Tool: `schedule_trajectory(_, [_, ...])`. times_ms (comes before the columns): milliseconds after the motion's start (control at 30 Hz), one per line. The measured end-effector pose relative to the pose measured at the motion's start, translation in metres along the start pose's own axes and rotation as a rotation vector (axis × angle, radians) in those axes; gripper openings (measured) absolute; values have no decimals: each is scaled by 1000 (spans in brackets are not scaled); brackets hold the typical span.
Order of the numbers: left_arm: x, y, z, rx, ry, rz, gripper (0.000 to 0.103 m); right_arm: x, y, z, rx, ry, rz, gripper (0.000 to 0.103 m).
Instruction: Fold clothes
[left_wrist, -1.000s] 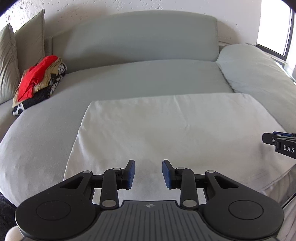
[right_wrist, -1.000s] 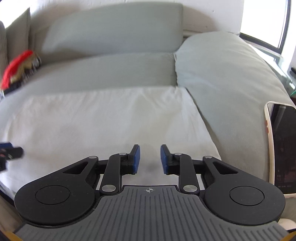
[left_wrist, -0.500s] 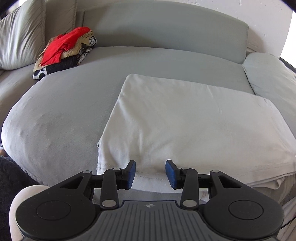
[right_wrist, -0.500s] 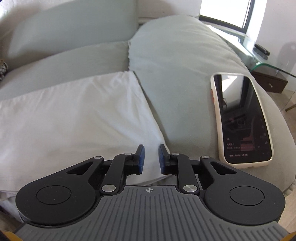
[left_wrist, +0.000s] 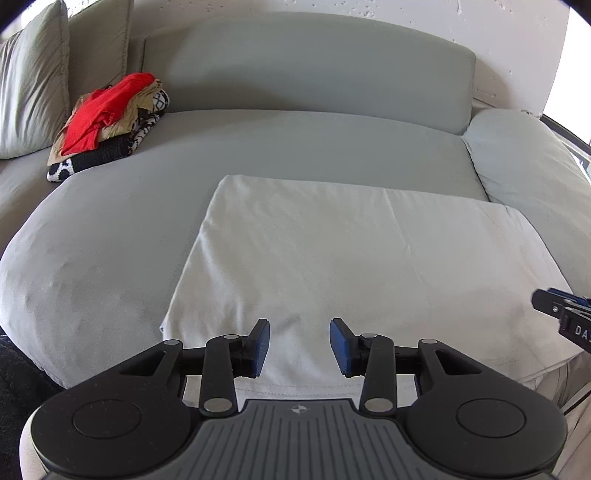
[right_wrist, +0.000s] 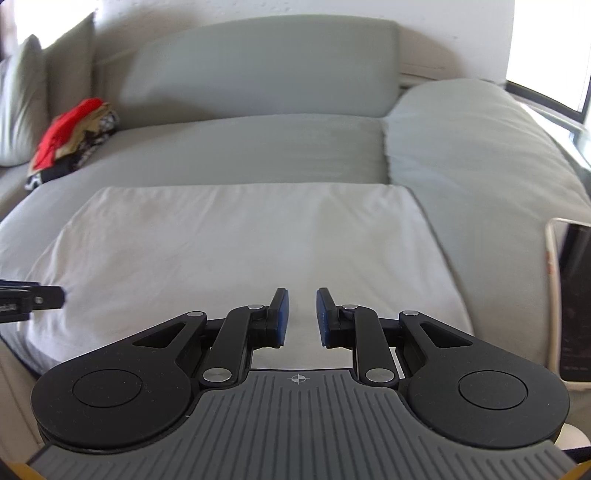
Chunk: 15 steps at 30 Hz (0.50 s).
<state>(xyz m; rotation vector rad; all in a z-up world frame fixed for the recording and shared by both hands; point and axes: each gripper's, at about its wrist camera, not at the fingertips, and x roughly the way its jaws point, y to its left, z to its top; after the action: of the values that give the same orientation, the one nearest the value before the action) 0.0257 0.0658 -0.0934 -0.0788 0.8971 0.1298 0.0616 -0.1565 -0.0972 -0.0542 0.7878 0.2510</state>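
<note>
**Operator:** White cotton, that's what I'm over: a white garment (left_wrist: 354, 266) lying flat on the grey sofa seat (left_wrist: 110, 229), already folded into a neat rectangle with layered edges showing at the near side.

**Supervisor:** Are you holding any of it?

**Operator:** No. My left gripper (left_wrist: 299, 345) hovers above the near left part with its blue pads spread wide, nothing between them. My right gripper (right_wrist: 301, 314) hangs over the near right part, pads parted by a narrower gap, also empty. Whether either one touches the cloth, I can't tell.

**Supervisor:** So how far along are we?

**Operator:** I'd judge this piece partway done. It's squared and smooth, but still broad, so at least one more fold across seems likely before it matches the pile of clothes (left_wrist: 107, 125) stacked well away at the far left by the cushion (left_wrist: 29, 85).

**Supervisor:** Anything in the way?

**Operator:** A phone (right_wrist: 572, 306) rests on the cushion just right of the garment. I'd keep clear of it.
</note>
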Motion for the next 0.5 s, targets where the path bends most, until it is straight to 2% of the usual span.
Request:
schedule_trajectory(200, [16, -14, 1, 36, 18, -9, 39, 9, 19, 0, -42, -1, 89, 22])
schedule_trajectory(500, [32, -21, -3, 67, 13, 4, 39, 19, 31, -7, -82, -9, 173, 23])
